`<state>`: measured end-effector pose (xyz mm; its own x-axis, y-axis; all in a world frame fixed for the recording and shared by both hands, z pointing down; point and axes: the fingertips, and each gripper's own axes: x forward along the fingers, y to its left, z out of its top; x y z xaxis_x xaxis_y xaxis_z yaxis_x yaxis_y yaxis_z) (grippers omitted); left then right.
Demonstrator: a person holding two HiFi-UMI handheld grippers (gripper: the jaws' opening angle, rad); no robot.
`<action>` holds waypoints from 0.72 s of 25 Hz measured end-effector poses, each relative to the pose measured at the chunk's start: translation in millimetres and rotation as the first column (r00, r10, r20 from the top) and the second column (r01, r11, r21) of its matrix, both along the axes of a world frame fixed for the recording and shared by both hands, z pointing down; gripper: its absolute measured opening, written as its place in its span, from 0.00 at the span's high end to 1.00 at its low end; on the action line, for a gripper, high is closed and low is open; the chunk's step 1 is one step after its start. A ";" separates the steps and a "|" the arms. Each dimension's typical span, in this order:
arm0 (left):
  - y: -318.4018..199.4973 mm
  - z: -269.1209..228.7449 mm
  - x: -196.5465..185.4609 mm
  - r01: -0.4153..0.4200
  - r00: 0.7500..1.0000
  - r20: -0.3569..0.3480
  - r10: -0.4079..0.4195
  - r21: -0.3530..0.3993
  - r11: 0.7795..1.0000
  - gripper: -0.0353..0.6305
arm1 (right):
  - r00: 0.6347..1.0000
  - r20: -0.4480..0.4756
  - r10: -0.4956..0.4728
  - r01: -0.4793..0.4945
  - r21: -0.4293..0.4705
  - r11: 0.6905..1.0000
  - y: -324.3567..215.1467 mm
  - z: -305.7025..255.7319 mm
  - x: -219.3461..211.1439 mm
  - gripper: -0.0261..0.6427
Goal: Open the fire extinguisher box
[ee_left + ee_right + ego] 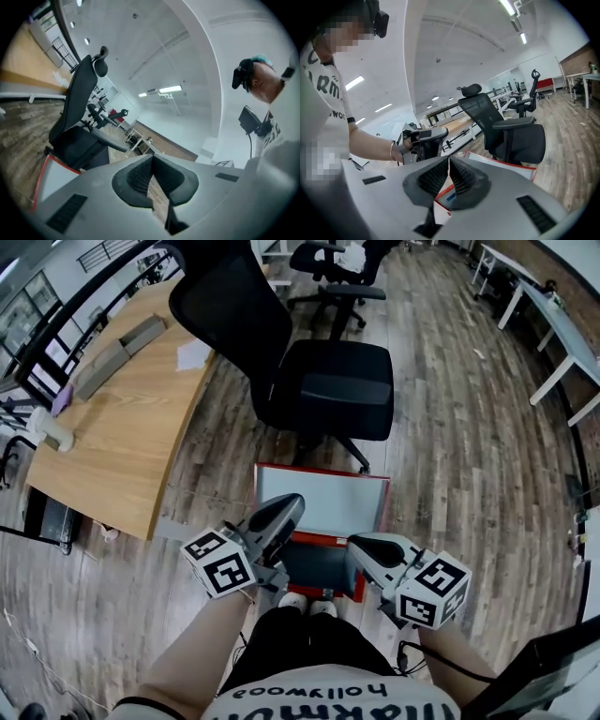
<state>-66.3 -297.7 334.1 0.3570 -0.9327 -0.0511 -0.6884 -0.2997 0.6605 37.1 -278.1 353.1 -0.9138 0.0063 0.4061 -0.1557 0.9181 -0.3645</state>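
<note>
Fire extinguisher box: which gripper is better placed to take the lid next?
Left, probably: in the head view the left gripper overlaps the white lid, while the right gripper hangs over the dark box opening. Both jaws are shut, empty.

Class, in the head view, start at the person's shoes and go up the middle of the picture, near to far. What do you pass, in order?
White shoes → fire extinguisher box → black office chair → second black office chair.
</note>
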 end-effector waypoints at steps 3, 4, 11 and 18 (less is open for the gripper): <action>9.3 -23.4 8.6 0.036 0.995 0.095 -0.036 0.010 0.999 0.94 | 1.000 0.001 0.002 -0.002 0.027 1.000 6.3 -9.0 -3.3 0.94; 12.5 -30.8 13.2 0.039 0.993 0.114 -0.040 0.013 0.999 0.94 | 1.000 -0.006 0.003 -0.003 0.039 0.999 8.3 -10.9 -4.4 0.94; 43.1 -67.6 39.6 0.040 0.973 0.227 -0.042 0.014 0.999 0.94 | 0.999 -0.037 -0.034 0.038 0.101 0.994 38.9 -29.9 -14.5 0.94; 68.6 -88.5 44.3 -0.022 0.974 0.226 0.013 0.038 0.999 0.94 | 0.999 0.032 0.008 -0.012 0.138 0.990 69.7 -61.1 -39.5 0.94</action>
<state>-22.0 -229.1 245.5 0.3800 -0.9250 -0.0045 -0.8126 -0.3362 0.4761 -2.4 -208.4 292.0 -0.9259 -0.0569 0.3734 -0.1554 0.9584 -0.2394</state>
